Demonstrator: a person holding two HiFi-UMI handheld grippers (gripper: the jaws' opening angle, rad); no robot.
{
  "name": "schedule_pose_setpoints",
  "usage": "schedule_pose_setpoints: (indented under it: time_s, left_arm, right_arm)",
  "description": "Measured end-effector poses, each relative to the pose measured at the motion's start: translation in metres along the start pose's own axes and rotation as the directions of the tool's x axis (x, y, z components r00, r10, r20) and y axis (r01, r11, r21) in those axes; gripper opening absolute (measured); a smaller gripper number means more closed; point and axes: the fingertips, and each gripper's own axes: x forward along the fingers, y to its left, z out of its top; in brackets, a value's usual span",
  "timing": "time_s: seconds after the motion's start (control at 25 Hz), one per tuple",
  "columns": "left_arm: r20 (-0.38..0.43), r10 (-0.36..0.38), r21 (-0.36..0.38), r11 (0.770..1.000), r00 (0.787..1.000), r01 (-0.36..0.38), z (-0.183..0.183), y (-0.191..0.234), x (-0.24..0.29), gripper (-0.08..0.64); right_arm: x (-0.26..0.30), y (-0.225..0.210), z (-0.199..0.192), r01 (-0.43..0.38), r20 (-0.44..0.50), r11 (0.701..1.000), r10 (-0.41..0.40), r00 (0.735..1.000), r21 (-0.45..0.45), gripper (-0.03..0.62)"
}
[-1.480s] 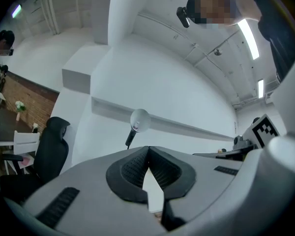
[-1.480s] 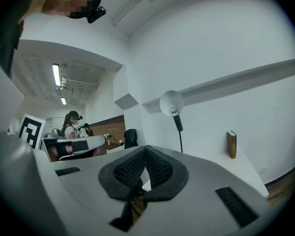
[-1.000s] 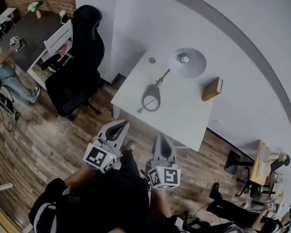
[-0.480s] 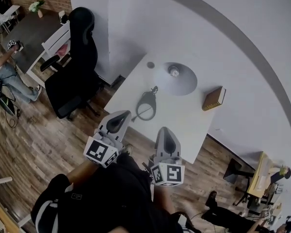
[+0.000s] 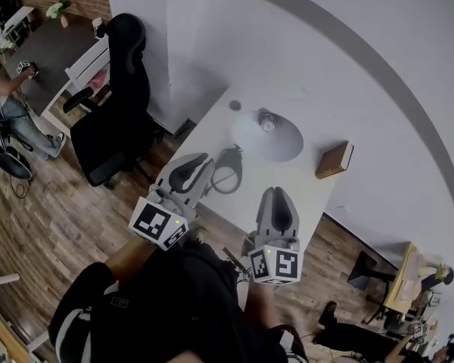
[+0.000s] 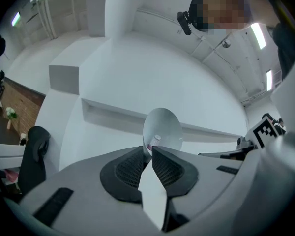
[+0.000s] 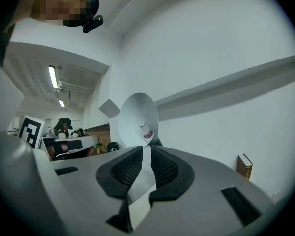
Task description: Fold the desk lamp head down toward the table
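Where the white counter (image 5: 299, 181) stands against the pale wall, one desk lamp (image 5: 266, 136) occupies its left half.

Lamp: the wide pale shade (image 6: 162, 127) is raised. Its open bowl is tilted up toward the person, with the bulb (image 5: 267, 122) visible at the centre. The dark ring base (image 5: 227, 174) rests on the counter, nearer the front edge and just left of the shade.

Left tool (image 5: 203, 165): held out at the counter's front-left edge. In the head view its tips lie close to the ring base, and contact cannot be told there. The left gripper view shows the jaws a narrow slit apart, having just been opening, with nothing between them. The shade sits beyond the tips, apart from them.

Right tool (image 5: 276, 193): held out over the counter's front edge and pointing at the shade, which is well clear of it. The right gripper view shows the jaws slightly apart, having just been opening, with nothing between them.

Also on the counter: a brown book (image 5: 334, 159) at the right by the wall, well apart from the lamp, and a small dark disc (image 5: 234, 105) at the far left corner.

Surroundings: a black office chair (image 5: 125, 89) stands left of the counter on the wood floor (image 5: 60, 218). A seated person (image 5: 7, 108) is beside a dark table (image 5: 49, 51) at the far left.
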Motion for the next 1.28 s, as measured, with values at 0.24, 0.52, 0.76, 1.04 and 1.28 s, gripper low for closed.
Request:
schedule_pose_setpoints:
  time_s: [0.24, 0.52, 0.76, 1.04, 1.28]
  left_arm:
    - [-0.009, -0.097, 0.031, 0.995, 0.995, 0.098, 0.013, 0.001, 0.026, 0.141]
    - [-0.007, -0.135, 0.051, 0.99, 0.991, 0.135, 0.027, 0.01, 0.056, 0.153]
    - [-0.018, -0.153, 0.049, 0.987, 0.988, 0.154, 0.029, 0.011, 0.072, 0.153]
    - [-0.062, -0.167, 0.076, 0.982, 0.984, 0.171, 0.021, 0.009, 0.086, 0.14]
    - [-0.07, -0.206, 0.025, 0.978, 0.976, 0.208, 0.015, 0.005, 0.091, 0.063]
  right_arm:
    - [0.013, -0.011, 0.024, 0.056, 0.041, 0.998, -0.056, 0.998, 0.003, 0.082]
    - [0.034, -0.021, 0.045, 0.087, 0.083, 0.996, -0.087, 0.993, 0.003, 0.114]
    - [0.046, -0.026, 0.057, 0.082, 0.107, 0.997, -0.082, 0.991, 0.002, 0.114]
    - [0.06, -0.022, 0.063, 0.048, 0.106, 0.999, -0.045, 0.993, -0.021, 0.103]
    - [0.062, -0.023, 0.062, 0.055, 0.092, 0.998, -0.053, 0.994, -0.021, 0.012]
